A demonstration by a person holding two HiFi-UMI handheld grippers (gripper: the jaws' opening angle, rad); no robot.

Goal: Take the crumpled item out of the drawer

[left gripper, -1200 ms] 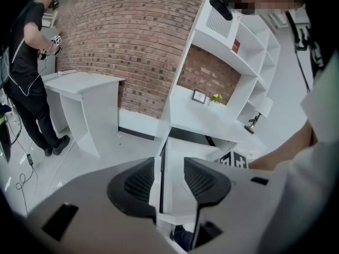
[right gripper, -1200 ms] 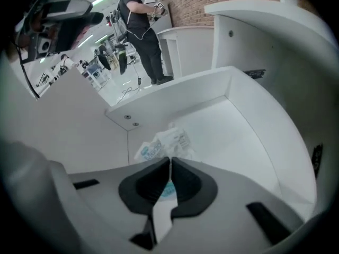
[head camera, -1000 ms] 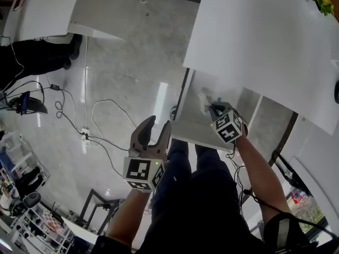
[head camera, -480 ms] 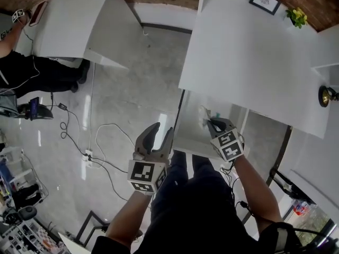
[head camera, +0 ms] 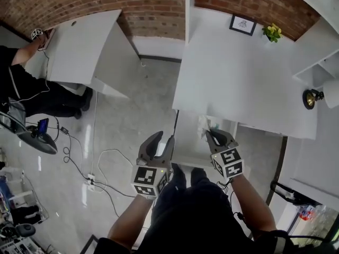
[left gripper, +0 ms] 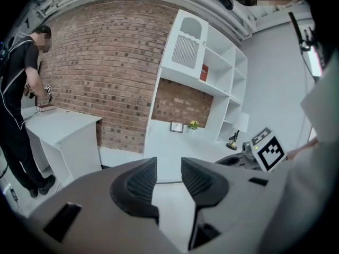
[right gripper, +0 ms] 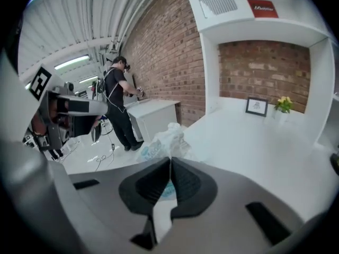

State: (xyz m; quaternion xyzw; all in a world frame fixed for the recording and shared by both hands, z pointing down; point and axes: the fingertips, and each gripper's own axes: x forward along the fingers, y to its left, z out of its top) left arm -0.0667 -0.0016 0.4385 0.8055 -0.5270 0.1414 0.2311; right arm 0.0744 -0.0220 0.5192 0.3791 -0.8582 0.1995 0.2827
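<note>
Two claws are in play, but only one carries anything. The right claw (head camera: 212,135) has its jaws pressed together on a pinch of the crumpled plastic bag (right gripper: 161,139), a thin white wrapper with blue print that bunches up just beyond the claw tips in the right gripper view. A pinch on one fold is enough for something so light and limp, and it leaves the rest of the bag loose rather than wedged against the drawer walls.

In the head view the bag sits just right of centre, over the open drawer (head camera: 186,142) and close under the near edge of the white surface (head camera: 238,78). It looks clear of the drawer bottom, though I cannot tell by how much.

The left claw (head camera: 163,140), below centre, is off to the side of the drawer, over the grey floor (head camera: 132,105). There is a gap between its jaws with nothing in it, and the jaws have just been narrowing. It seems to be held out of the way, since one claw can lift this.

I judge the removal nearly done: the bag only needs setting down somewhere outside the drawer.
</note>
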